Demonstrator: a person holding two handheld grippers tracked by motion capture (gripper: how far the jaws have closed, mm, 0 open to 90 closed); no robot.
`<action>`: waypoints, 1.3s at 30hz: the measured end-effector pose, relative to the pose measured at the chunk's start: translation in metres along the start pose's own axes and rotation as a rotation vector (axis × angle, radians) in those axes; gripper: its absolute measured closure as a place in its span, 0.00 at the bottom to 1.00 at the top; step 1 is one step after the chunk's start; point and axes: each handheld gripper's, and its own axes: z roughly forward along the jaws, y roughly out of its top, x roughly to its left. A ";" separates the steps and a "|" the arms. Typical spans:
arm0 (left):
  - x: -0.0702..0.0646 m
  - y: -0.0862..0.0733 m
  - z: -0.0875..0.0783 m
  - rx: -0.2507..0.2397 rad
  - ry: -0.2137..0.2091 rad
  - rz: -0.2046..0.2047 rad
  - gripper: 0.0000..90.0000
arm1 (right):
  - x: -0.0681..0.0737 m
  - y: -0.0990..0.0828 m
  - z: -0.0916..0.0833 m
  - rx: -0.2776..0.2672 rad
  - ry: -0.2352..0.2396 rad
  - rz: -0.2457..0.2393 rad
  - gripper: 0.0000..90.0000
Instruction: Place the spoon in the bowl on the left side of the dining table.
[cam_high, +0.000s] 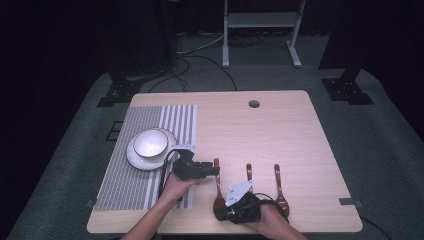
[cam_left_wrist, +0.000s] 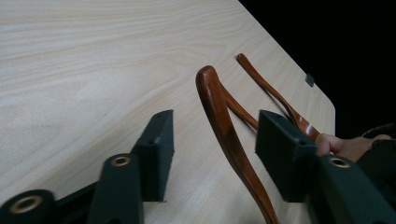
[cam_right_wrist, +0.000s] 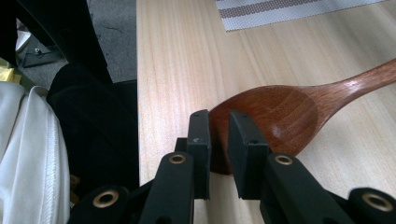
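Leftmost wooden spoon (cam_left_wrist: 224, 135): bowl rim clamped by right gripper (cam_right_wrist: 218, 135); handle between left gripper's (cam_left_wrist: 212, 154) parted, untouching jaws; risk: handle pivots out sideways on uneven closing.

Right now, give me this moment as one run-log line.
left gripper: open, jaws astride leftmost spoon handle | right gripper: shut on that spoon's bowl rim | other spoons: flat on table | bowl: on plate

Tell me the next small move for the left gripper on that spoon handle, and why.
Probably close the left gripper the rest of the way. The leftmost spoon's handle stands between its jaws with gaps on both sides, so nothing grips it yet, while the right gripper already pinches the rim of that spoon's bowl.
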 end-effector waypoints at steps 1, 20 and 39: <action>0.001 0.000 0.001 0.004 -0.010 0.000 0.56 | 0.000 0.000 0.000 0.000 0.000 0.000 0.87; 0.003 0.003 0.009 -0.048 -0.135 -0.062 0.88 | 0.001 -0.004 -0.003 -0.012 -0.007 -0.006 0.82; -0.020 0.025 -0.002 -0.104 -0.193 -0.041 0.94 | -0.014 -0.035 -0.063 -0.088 -0.089 0.159 0.52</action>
